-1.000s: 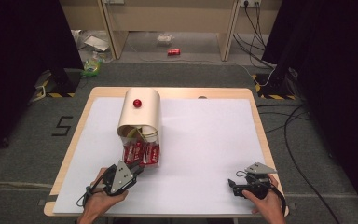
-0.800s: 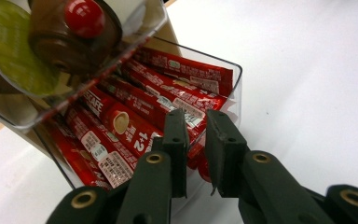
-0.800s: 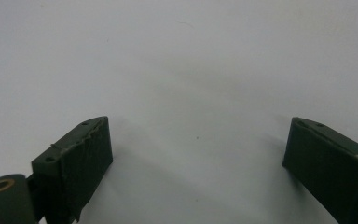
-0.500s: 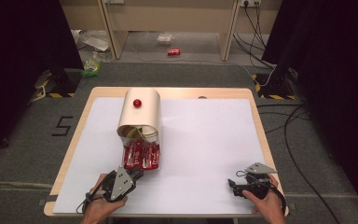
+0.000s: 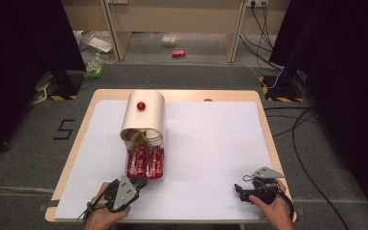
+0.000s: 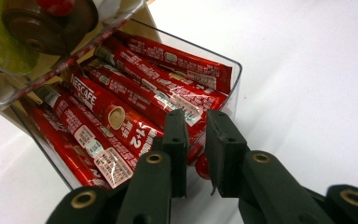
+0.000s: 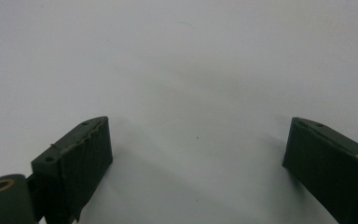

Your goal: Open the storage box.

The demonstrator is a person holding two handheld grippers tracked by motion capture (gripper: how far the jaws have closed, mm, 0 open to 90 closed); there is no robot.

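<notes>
Red coffee sticks, left tool pinching wrapper

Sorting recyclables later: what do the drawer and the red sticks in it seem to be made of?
The drawer looks like clear hard plastic: the white table shows through its glossy, sharp-edged wall. The red sticks look like thin foil-laminate film: shiny, crinkled, with glare patches and printed labels. Whether there is real metal foil inside cannot be told. The left tongs sit nearly closed at the drawer's front edge.
</notes>
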